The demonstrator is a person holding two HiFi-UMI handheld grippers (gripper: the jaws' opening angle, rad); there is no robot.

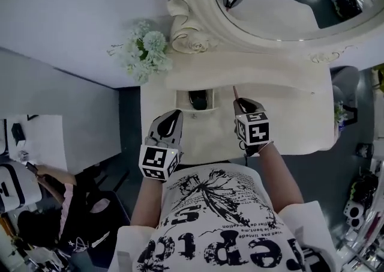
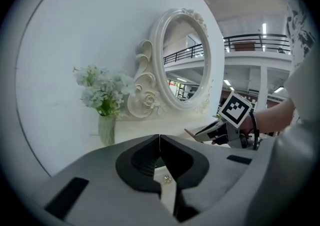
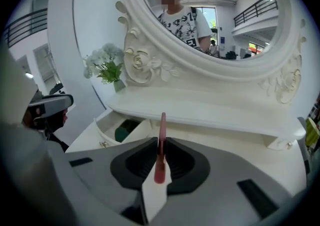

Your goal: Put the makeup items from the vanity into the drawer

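Right tongs [image 3: 160, 146] pinching slim pink stick [image 3: 162, 125], perhaps lip pencil, left tongs [image 2: 160, 142] closed

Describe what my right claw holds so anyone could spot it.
Find the white vanity with the oval mirror. Before it, the right claw pinches a thin stick. It is pink and pencil-slim, unlike the white furniture around.

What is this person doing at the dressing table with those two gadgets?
A person stands at a white vanity with a hand-held gripper in each hand, putting makeup away into its drawer. The right gripper is clamped on a thin pink makeup stick, held up in front of the vanity. The left gripper is shut and empty. The small drawer stands open, with a dark item inside.
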